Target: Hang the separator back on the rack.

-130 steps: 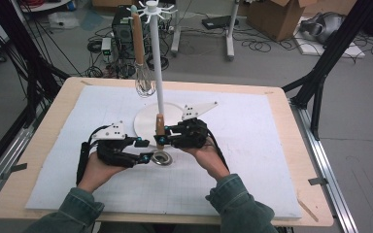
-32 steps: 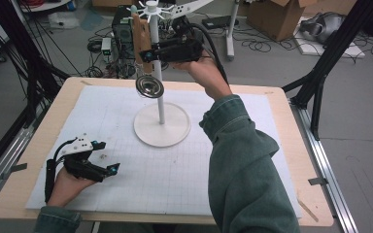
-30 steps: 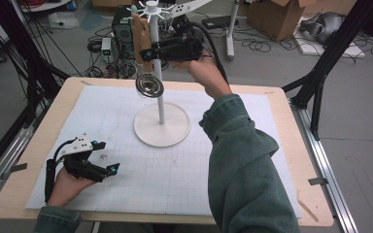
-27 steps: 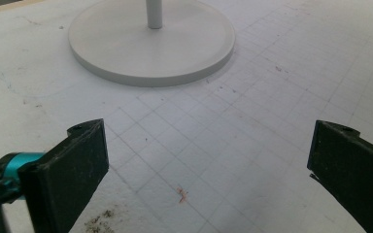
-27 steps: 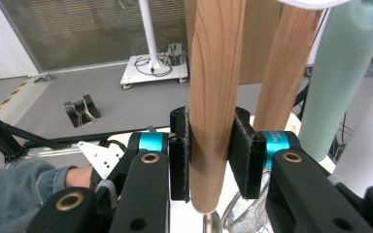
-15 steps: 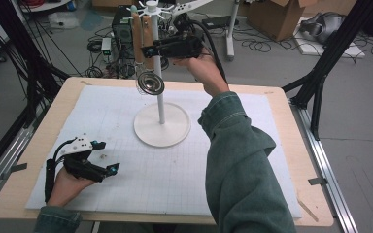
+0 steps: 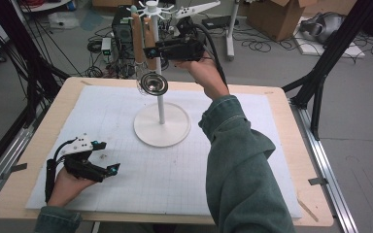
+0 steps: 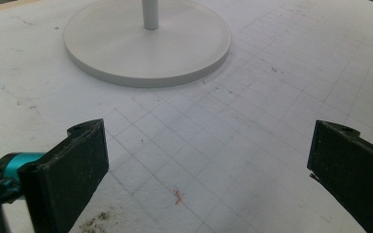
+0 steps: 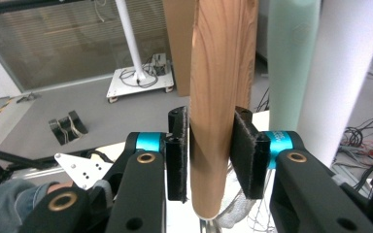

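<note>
High view: the right gripper (image 7: 148, 51) is raised to the top of the white stand (image 7: 161, 104), its fingers clamped on the wooden handle (image 7: 150, 41) of a strainer (image 7: 154, 83). The strainer hangs upright, long axis vertical, handle up and the round metal mesh bowl down, the bowl facing the camera just beside the stand's pole and well above the bench (image 7: 281, 145). A second wooden-handled utensil (image 7: 137, 34) hangs close on the far side of it, near the hooks at the stand's crown.

In the right gripper view the handle (image 9: 221, 97) is pale brown with curved grain, thick, slightly tapered and rounded at its lower end, where a metal neck leaves it. It stands vertical between the two black fingers (image 9: 177, 150), which press it from either side with no gap visible. The stand's pole (image 9: 342, 73) rises just to the right, with a pale green handle (image 9: 291, 58) between it and the wood.

The right arm, in a green sleeve (image 7: 243, 160), stretches forward across the bench, the hand (image 7: 206, 73) lifted high with the wrist bent so the gripper lies level, pointing left.

The left gripper (image 7: 104, 158) rests low at the near left of the white grid mat (image 7: 175, 174), the hand behind it on the mat. In the left gripper view its fingers (image 8: 70, 170) stand wide apart, holding nothing, pointing toward the stand's round base (image 8: 145, 46).
</note>
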